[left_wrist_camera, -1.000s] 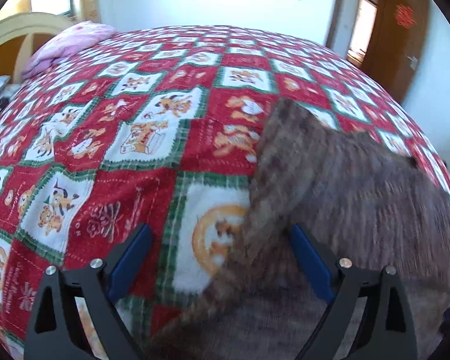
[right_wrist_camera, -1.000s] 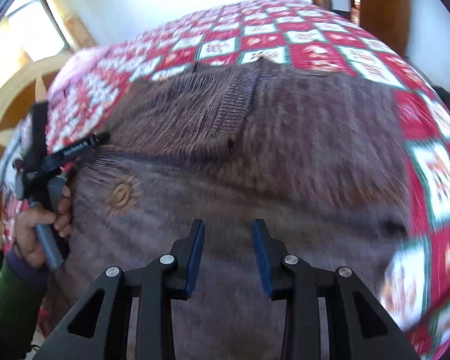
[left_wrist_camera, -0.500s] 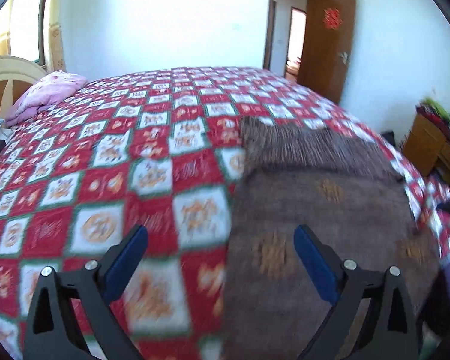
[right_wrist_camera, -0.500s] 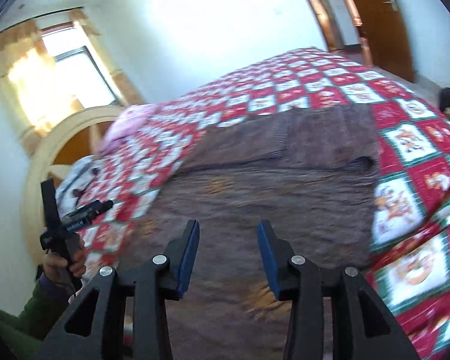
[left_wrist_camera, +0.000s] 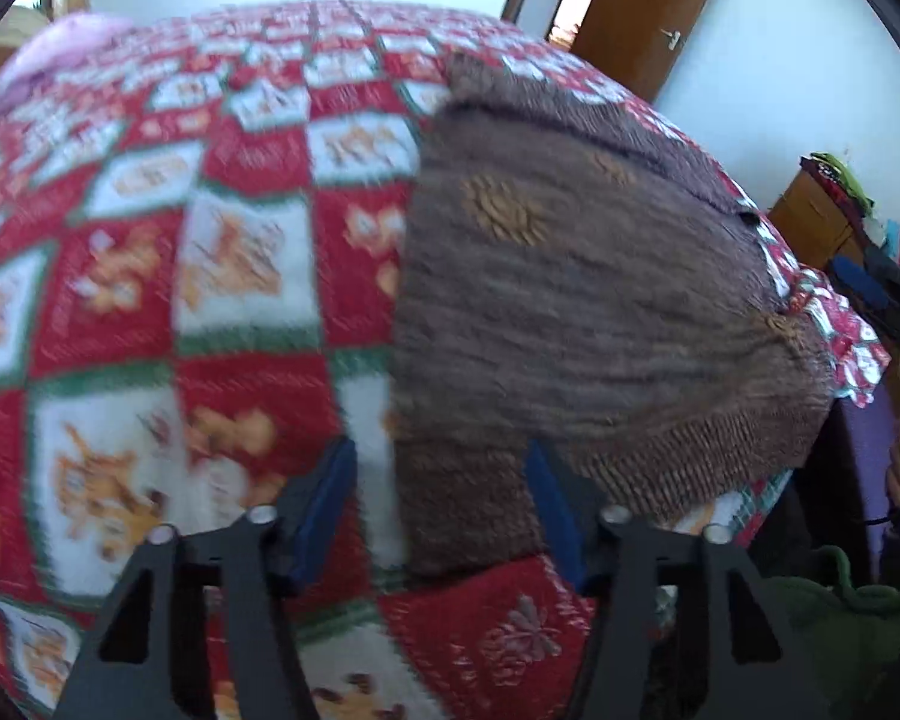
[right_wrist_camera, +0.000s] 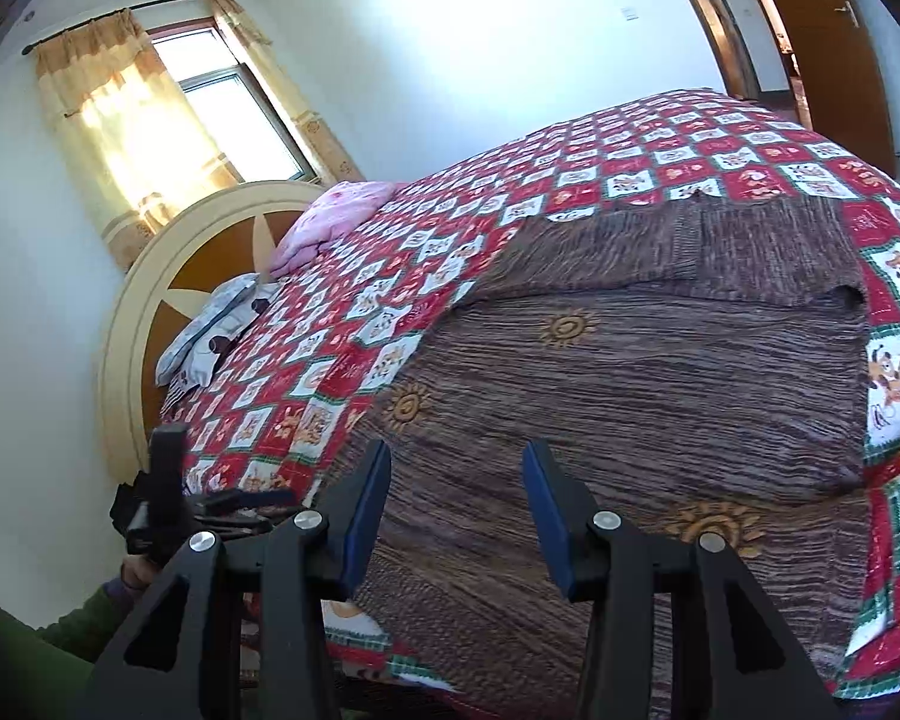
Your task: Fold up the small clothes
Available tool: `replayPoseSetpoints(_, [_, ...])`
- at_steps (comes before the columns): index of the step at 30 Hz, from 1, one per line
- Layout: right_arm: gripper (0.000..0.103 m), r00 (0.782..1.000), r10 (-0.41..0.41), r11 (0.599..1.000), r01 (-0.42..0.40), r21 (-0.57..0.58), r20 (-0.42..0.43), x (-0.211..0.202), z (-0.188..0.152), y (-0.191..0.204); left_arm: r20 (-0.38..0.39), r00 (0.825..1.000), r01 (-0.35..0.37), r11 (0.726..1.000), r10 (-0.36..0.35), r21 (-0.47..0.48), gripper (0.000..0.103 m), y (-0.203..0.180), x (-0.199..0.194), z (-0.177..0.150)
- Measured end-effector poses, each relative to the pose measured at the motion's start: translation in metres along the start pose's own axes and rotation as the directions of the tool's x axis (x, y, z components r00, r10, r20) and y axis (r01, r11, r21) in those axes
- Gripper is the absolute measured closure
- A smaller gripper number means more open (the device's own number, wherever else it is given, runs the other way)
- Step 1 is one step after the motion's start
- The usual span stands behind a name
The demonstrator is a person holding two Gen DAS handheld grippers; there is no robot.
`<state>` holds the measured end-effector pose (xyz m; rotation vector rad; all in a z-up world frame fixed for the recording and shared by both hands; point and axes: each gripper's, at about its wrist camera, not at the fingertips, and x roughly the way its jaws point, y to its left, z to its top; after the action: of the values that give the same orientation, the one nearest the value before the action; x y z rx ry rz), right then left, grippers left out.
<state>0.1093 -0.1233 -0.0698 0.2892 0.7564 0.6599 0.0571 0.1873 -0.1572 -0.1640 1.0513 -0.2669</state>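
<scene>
A brown knitted garment (left_wrist_camera: 570, 276) with orange sun motifs lies spread on the red, white and green patchwork bedspread (left_wrist_camera: 150, 300). Its far part is folded over the body; it also shows in the right wrist view (right_wrist_camera: 660, 372). My left gripper (left_wrist_camera: 438, 480) is open and empty, low over the garment's ribbed near-left corner. My right gripper (right_wrist_camera: 456, 480) is open and empty, above the garment's near edge. The left gripper also shows at the left in the right wrist view (right_wrist_camera: 210, 504), and the right gripper at the right edge in the left wrist view (left_wrist_camera: 876, 294).
A pink pillow (right_wrist_camera: 330, 222) and a grey patterned pillow (right_wrist_camera: 210, 330) lie by the round headboard (right_wrist_camera: 150, 324). A curtained window (right_wrist_camera: 210, 114) is behind it. A brown door (left_wrist_camera: 648, 6) stands at the far side. A wooden cabinet (left_wrist_camera: 816, 222) with clutter stands right of the bed.
Both grippers pulled back and rose from the garment, then the left one dropped toward its near-left corner. The right gripper's jaws have opened wider. The garment lies still.
</scene>
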Motion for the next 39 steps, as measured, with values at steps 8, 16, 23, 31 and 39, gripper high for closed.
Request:
replayPoseSetpoints(8, [0.055, 0.999, 0.031, 0.999, -0.031, 0.029, -0.011, 0.013, 0.000, -0.002, -0.062, 0.997, -0.048, 0.998, 0.051, 0.045, 0.073, -0.014, 0.008, -0.009])
replayPoseSetpoints(16, [0.055, 0.995, 0.059, 0.997, -0.056, 0.044, -0.075, 0.039, -0.008, -0.002, -0.067, 0.997, 0.043, 0.999, -0.045, -0.030, 0.095, -0.019, 0.007, 0.003])
replayPoseSetpoints(23, [0.055, 0.993, 0.055, 0.997, -0.049, 0.063, -0.108, 0.055, -0.014, -0.007, 0.014, 0.985, 0.173, 0.984, -0.173, 0.035, 0.095, -0.054, 0.002, 0.052])
replayPoseSetpoints(31, [0.055, 0.988, 0.024, 0.994, -0.008, 0.106, -0.155, 0.070, -0.020, -0.018, -0.044, 0.984, 0.176, 0.978, -0.172, 0.113, 0.094, -0.068, 0.046, 0.094])
replayPoseSetpoints(39, [0.055, 0.975, 0.036, 0.995, -0.013, 0.104, -0.221, 0.091, -0.022, -0.015, -0.011, 0.981, 0.192, 0.970, -0.192, 0.152, 0.071, -0.052, 0.026, 0.118])
